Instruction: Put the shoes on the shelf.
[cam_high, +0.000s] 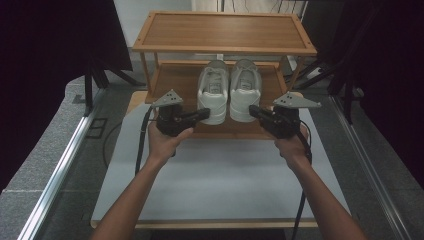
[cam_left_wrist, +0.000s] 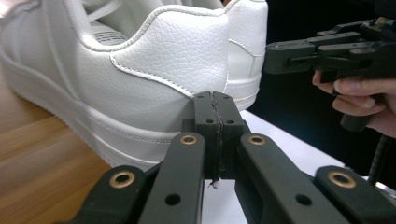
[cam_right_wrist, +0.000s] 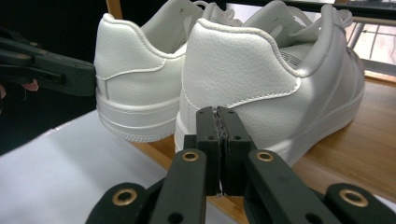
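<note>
Two white sneakers stand side by side on the lower shelf (cam_high: 176, 80) of a wooden rack, heels toward me. Just behind the outer heel corner of the left sneaker (cam_high: 212, 91) (cam_left_wrist: 163, 70) (cam_right_wrist: 130, 79), my left gripper (cam_high: 205, 114) (cam_left_wrist: 215, 100) is shut, its jaws pressed together with nothing between them. My right gripper (cam_high: 252, 111) (cam_right_wrist: 217, 114) is likewise shut and empty, close behind the heel of the right sneaker (cam_high: 245, 87) (cam_right_wrist: 247, 74) (cam_left_wrist: 247, 46). Whether either gripper touches a shoe, I cannot tell. Each gripper view also shows the other gripper (cam_left_wrist: 327, 51) (cam_right_wrist: 46, 70) across the heels.
The rack's top shelf (cam_high: 222, 30) is bare wood and overhangs the shoes' toes. A white board (cam_high: 220, 175) covers the table in front of the rack. Metal rails (cam_high: 60, 170) run along both sides, with dark stands beyond them.
</note>
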